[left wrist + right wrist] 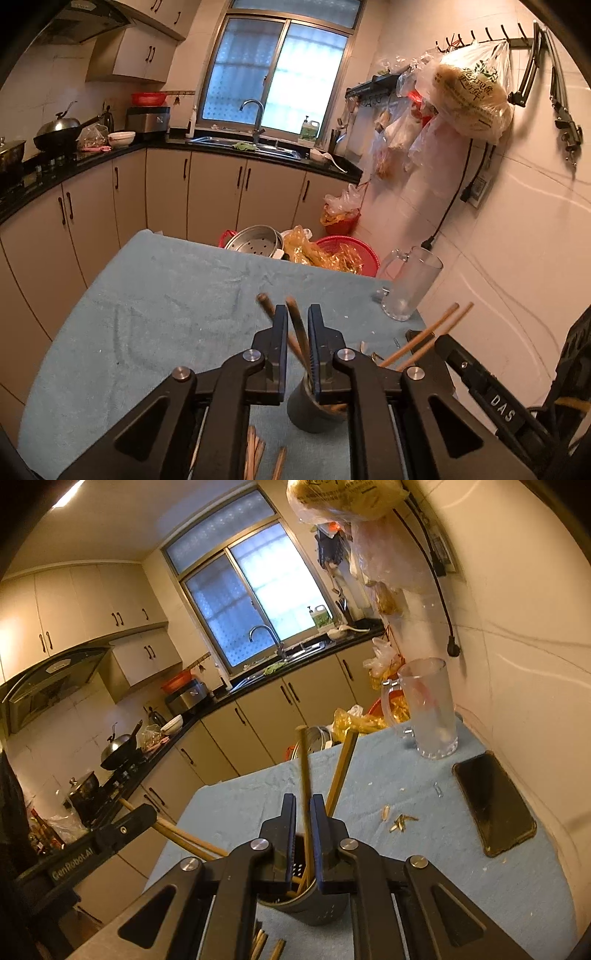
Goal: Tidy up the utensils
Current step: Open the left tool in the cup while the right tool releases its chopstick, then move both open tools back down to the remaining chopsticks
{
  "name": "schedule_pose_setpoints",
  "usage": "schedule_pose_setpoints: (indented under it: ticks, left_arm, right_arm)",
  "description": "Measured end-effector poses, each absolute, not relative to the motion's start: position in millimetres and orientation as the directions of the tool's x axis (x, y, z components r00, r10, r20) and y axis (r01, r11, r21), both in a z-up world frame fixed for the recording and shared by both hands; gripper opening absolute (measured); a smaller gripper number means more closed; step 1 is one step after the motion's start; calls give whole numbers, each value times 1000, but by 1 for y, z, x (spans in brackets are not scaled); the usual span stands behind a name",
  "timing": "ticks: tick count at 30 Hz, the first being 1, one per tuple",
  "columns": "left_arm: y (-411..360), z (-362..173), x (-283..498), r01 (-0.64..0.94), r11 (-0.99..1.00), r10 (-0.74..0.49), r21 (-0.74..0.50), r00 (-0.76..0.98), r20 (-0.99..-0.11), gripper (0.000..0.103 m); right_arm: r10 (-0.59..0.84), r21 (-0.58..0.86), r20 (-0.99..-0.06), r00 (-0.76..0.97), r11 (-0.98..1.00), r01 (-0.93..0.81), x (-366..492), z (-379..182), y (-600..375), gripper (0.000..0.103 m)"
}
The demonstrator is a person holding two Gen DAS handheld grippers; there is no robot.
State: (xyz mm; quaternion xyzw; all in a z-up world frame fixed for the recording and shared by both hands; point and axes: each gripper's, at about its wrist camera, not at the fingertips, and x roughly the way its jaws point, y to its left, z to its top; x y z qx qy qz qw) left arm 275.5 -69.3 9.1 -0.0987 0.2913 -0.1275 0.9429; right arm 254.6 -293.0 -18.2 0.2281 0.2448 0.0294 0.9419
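A dark grey utensil cup (pixel 314 410) stands on the blue cloth, also in the right wrist view (pixel 314 904). My left gripper (pixel 298 314) is shut on brown chopsticks (pixel 295 325) whose lower ends reach into the cup. My right gripper (pixel 303 801) is shut on a chopstick (pixel 303 771) that stands in the cup; a second chopstick (pixel 343 768) leans beside it. The right gripper also shows in the left wrist view (pixel 480 373) with light chopsticks (pixel 428 336). Loose chopsticks (pixel 255 458) lie on the cloth near the cup.
A glass mug (pixel 428 709) stands at the far right of the cloth-covered table (pixel 147 302). A black phone (pixel 495 805) lies by the wall. Scraps (pixel 399 821) and a paper clip (pixel 439 789) lie on the cloth. Red baskets and a steel steamer (pixel 255 242) sit beyond the table.
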Motion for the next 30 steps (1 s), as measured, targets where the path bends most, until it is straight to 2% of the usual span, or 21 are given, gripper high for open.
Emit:
schedule_pose_setpoints:
  ticks: [1, 3, 5, 9, 11, 12, 16, 24, 28, 30]
  left_arm:
    - [-63, 13, 269, 188, 944, -307, -270, 799, -516, 16]
    - [-51, 20, 255, 184, 944, -304, -276, 811, -500, 39]
    - [-37, 27, 241, 170, 945, -290, -278, 825, -484, 50]
    - [1, 34, 206, 132, 952, -255, -275, 840, -479, 52]
    - [16, 31, 193, 102, 965, -215, -243, 839, -500, 59]
    - [24, 26, 185, 84, 973, -187, -215, 833, -520, 61]
    - [41, -2, 174, 44, 992, -107, -119, 792, -601, 61]
    - [43, -57, 180, 22, 997, -71, -78, 712, -699, 61]
    - [40, -72, 186, 47, 996, -84, -70, 687, -722, 61]
    - [36, -77, 191, 62, 996, -90, -64, 676, -731, 61]
  right_arm:
    - [168, 443, -450, 877, 895, 56, 251, -16, -293, 13]
    - [169, 434, -440, 882, 900, 44, 240, -7, -291, 15]
    - [154, 402, -414, 897, 915, 28, 219, 6, -285, 27]
    - [166, 370, -384, 908, 929, -13, 176, 24, -268, 37]
    - [169, 348, -384, 908, 937, -27, 155, 26, -256, 61]
    - [176, 342, -386, 906, 939, -37, 148, 24, -251, 63]
    - [184, 325, -448, 875, 945, -32, 130, 0, -230, 65]
    - [195, 350, -602, 774, 936, 37, 140, -65, -208, 63]
    - [250, 368, -656, 712, 930, 13, 151, -88, -198, 50]
    - [252, 363, -671, 698, 932, 13, 158, -95, -194, 48]
